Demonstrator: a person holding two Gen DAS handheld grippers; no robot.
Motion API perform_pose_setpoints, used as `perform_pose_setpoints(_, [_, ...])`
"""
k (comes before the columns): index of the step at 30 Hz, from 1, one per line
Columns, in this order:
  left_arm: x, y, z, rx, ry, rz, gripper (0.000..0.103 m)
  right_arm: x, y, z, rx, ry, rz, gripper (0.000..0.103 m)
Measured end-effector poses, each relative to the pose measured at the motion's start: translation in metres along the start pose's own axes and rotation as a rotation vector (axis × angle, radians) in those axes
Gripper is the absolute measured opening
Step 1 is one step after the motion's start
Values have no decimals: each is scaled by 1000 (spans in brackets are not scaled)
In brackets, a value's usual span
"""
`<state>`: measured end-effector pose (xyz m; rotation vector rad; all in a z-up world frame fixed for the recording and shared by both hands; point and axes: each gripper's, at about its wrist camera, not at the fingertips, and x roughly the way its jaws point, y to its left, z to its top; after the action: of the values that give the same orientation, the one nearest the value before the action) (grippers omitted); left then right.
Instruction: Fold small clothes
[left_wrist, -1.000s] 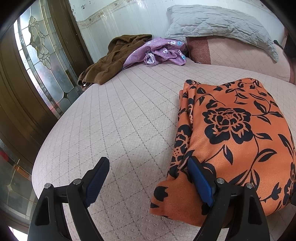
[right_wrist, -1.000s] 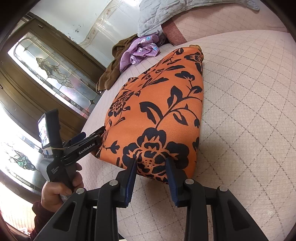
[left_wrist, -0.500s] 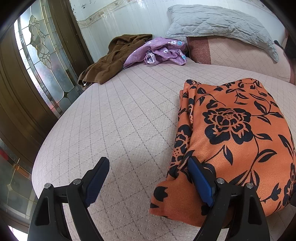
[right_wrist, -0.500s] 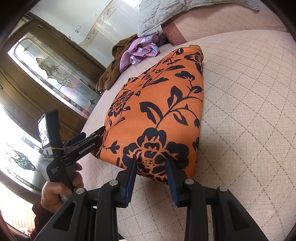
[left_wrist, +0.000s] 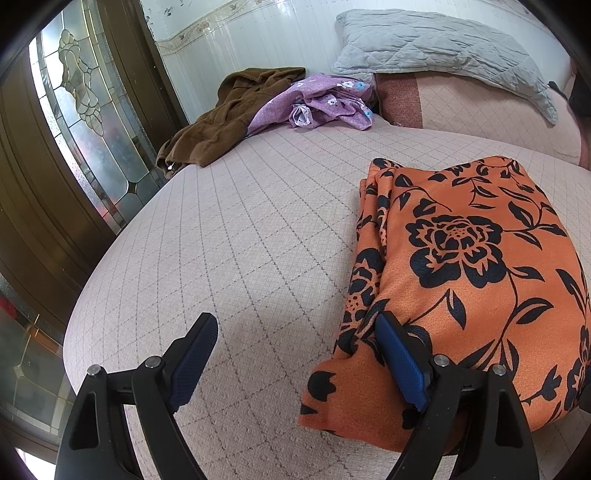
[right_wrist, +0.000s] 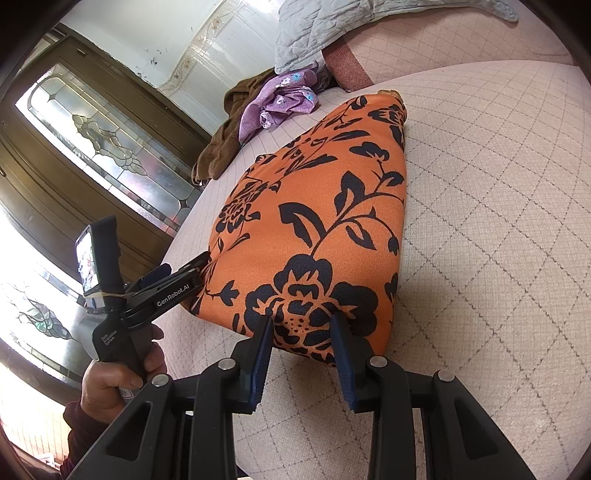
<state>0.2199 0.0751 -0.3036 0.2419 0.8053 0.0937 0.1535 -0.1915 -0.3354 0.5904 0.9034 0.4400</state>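
Note:
A folded orange garment with a black flower print (left_wrist: 458, 266) lies on the pink quilted bed (left_wrist: 240, 240); it also shows in the right wrist view (right_wrist: 314, 229). My left gripper (left_wrist: 295, 328) is open, its right finger resting against the garment's near left corner, its left finger over bare bed. In the right wrist view the left gripper (right_wrist: 184, 275) touches that same corner. My right gripper (right_wrist: 301, 325) is partly open, its fingertips at the garment's near edge, with nothing gripped.
A brown garment (left_wrist: 229, 118) and a purple flowered garment (left_wrist: 325, 103) lie heaped at the far edge of the bed by the wall. A grey pillow (left_wrist: 443, 48) sits behind. A wooden door with leaded glass (left_wrist: 85, 110) stands left of the bed.

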Motion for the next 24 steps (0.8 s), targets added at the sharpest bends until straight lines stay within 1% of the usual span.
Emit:
perform_pose_setpoints(5, [0, 0, 1, -8, 8, 3, 88, 0, 0, 0, 0, 4, 0, 37])
perform_pose_setpoints(8, [-6, 4, 10, -11, 14, -8, 88, -2, 3, 7, -1, 33, -9, 36])
perform_pose_setpoints(9, [-11, 7, 14, -27, -4, -16, 88, -5, 5, 11, 4, 46, -5, 36])
perform_pose_setpoints(11, [-22, 17, 22, -74, -60, -19, 88, -11, 8, 19, -1, 44, 12, 37])
perform_pose_setpoints(13, [-30, 23, 30, -101, -100, -37, 88, -20, 14, 32, -29, 10, 0, 37])
perform_pose_setpoints(14, [-30, 22, 32, -99, -104, -44, 88, -22, 16, 39, -38, -6, -12, 37])
perform_pose_setpoints(16, [-27, 15, 37, -81, -92, -45, 88, -24, 15, 59, -45, -31, -35, 37])
perform_pose_setpoints(19, [-15, -2, 40, -17, -47, -39, 88, -15, 10, 93, -52, -58, -76, 37])
perform_pose_setpoints(22, [4, -18, 34, 45, 34, -20, 88, 9, -2, 122, -29, -33, -97, 37])
perform_pose_setpoints(24, [7, -21, 30, 50, 38, -27, 88, 27, -13, 129, -5, -3, -82, 37])
